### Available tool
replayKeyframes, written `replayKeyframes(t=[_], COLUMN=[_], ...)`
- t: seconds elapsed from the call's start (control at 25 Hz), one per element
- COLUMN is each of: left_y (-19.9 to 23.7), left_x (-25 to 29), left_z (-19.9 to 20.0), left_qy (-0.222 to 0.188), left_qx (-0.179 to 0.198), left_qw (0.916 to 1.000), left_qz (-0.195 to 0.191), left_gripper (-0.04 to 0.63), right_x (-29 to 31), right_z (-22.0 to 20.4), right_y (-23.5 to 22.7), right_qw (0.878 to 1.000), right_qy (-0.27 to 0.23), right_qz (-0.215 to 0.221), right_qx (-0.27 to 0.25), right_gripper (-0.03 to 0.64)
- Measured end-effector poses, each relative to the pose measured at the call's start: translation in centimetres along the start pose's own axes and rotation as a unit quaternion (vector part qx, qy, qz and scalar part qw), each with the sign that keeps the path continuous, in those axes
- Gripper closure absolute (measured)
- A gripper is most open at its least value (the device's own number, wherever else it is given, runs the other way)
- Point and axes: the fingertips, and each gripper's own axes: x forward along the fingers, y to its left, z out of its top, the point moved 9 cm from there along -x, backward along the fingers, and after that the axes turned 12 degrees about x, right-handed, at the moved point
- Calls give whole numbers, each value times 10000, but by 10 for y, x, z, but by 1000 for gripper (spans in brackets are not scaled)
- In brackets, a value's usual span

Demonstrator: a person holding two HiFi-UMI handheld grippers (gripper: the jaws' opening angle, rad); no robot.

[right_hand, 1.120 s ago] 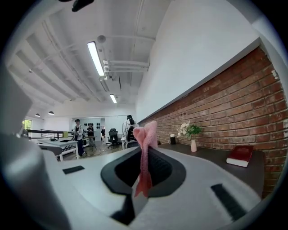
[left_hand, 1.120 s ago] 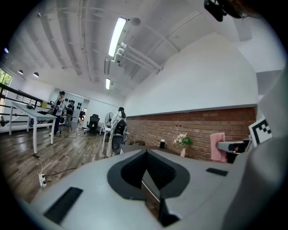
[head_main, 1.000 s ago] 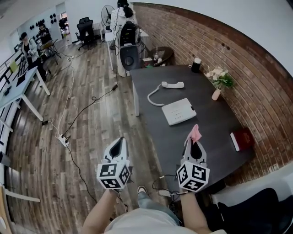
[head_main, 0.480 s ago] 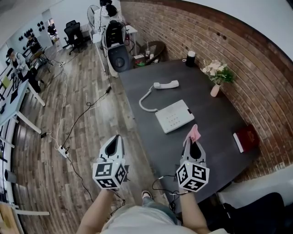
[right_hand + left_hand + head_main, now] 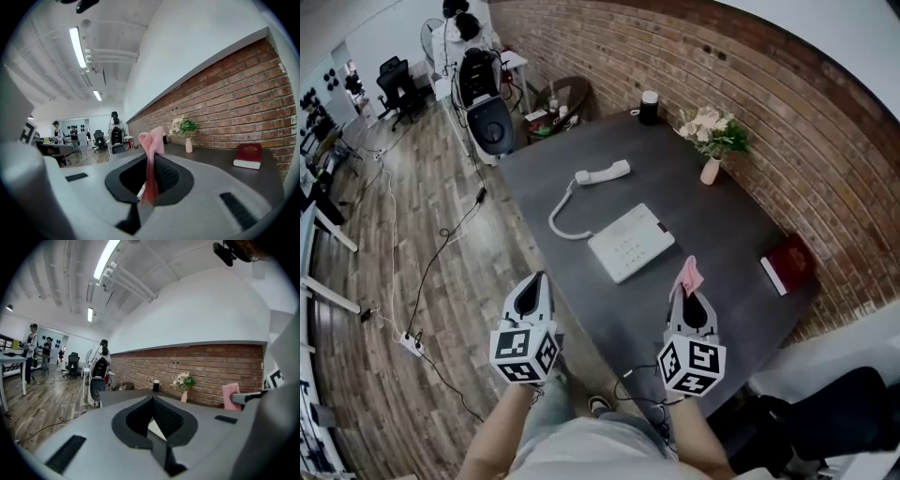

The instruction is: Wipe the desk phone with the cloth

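My right gripper [image 5: 687, 291]: clamped on the crumpled pink cloth [image 5: 689, 275], a tuft standing past the tips
My left gripper [image 5: 534, 283]: jaws together, empty
Phone: flat white desk phone base [image 5: 625, 243] on the dark table [image 5: 731, 225], ahead of both grippers; white handset [image 5: 602, 172] off it, beyond
Axis: long side runs near-left to far-right
Doing it well: I'd bring the tuft down flat, stroke along that side, press lightly

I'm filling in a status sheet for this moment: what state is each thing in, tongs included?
Left tongs: shut, empty.
Right tongs: shut on the cloth.
Cloth: pinched, sticking up past the tips.
Handset: off the phone base, lying on the desk.
Phone base: flat on the desk, corded to the handset.
Red book: closed, lying flat.
Vase: upright.
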Motion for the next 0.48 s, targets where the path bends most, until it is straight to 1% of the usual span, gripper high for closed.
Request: replayKeyframes(t=[0.2, 0.32, 0.48], left_y=[6, 14, 34], left_x=[58, 102, 152], left_z=[0, 5, 14], left_qy=[-130, -182, -246], left_qx=[-3, 51, 191], left_qw=[9977, 9917, 9826], left_qz=[-669, -1272, -1833], left_gripper=[592, 592, 592], right_x=[13, 22, 40], right_z=[-4, -9, -14], right_y=[6, 14, 28], right_qw=[9987, 9941, 9849], right_qy=[-107, -229, -302], right_qz=[-494, -1064, -1702], right_qx=[-95, -36, 52], right_gripper=[597, 598, 597])
